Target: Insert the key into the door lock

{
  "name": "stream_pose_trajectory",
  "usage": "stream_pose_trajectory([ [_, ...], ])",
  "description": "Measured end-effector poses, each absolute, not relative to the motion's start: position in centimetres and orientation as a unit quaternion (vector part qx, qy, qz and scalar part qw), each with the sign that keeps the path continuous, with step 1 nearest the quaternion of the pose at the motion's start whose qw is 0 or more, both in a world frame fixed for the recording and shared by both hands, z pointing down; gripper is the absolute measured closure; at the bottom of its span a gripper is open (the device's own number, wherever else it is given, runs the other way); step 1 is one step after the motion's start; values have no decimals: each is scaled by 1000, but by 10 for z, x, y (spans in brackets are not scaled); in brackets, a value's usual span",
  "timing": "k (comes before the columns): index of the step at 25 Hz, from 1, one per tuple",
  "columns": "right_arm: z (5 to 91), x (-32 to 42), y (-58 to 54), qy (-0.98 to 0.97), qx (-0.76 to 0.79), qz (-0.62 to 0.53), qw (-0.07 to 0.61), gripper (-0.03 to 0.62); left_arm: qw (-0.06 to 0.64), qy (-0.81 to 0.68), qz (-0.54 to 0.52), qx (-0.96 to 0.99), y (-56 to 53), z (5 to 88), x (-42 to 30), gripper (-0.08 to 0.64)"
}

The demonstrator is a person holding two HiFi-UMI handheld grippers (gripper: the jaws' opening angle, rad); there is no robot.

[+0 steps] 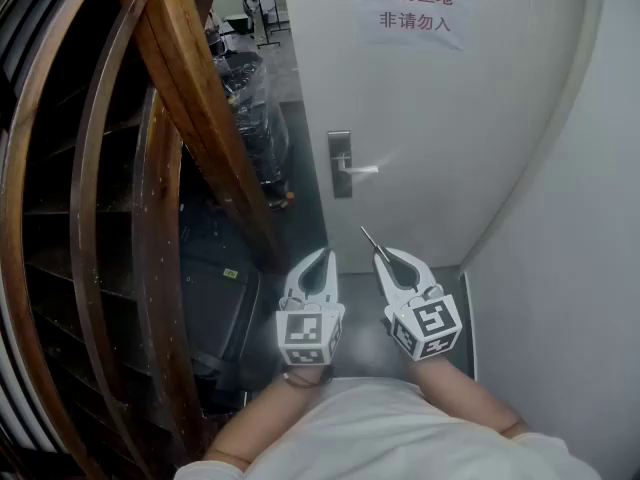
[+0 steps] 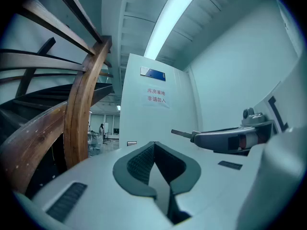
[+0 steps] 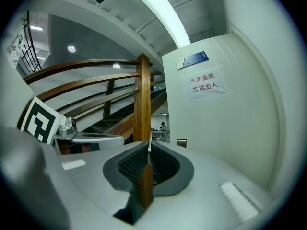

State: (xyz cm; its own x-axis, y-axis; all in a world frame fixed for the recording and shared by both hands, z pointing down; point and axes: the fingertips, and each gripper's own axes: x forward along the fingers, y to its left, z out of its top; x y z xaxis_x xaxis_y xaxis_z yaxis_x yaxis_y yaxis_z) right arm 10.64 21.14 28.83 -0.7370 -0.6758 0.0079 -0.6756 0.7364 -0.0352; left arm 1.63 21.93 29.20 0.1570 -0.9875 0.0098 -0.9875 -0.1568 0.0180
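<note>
The white door (image 1: pixel 450 118) stands ahead, with a metal lock plate and lever handle (image 1: pixel 341 165) at its left edge. My right gripper (image 1: pixel 384 257) is shut on the key (image 1: pixel 368 239), whose thin blade sticks out forward toward the door, well short of the lock. In the right gripper view the key (image 3: pixel 145 186) is pinched between the pads and the lock plate (image 3: pixel 182 143) shows small beyond it. My left gripper (image 1: pixel 324 255) hangs beside the right one, shut with nothing in it. The left gripper view shows its own jaws (image 2: pixel 154 146) closed together, with the right gripper (image 2: pixel 230 140) and the key tip (image 2: pixel 180 133) alongside.
A curved wooden stair rail (image 1: pixel 200 98) and dark steps rise close on the left. A white wall (image 1: pixel 570 298) closes in on the right. A paper sign (image 1: pixel 414 10) is stuck high on the door. Dark bags (image 1: pixel 215 298) lie on the floor under the stairs.
</note>
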Motion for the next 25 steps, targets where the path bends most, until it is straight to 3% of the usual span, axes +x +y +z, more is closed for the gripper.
stream_pose_trajectory([
  [25, 301, 60, 153, 931, -365, -24, -2, 571, 25, -617, -25, 786, 156, 304, -30, 555],
])
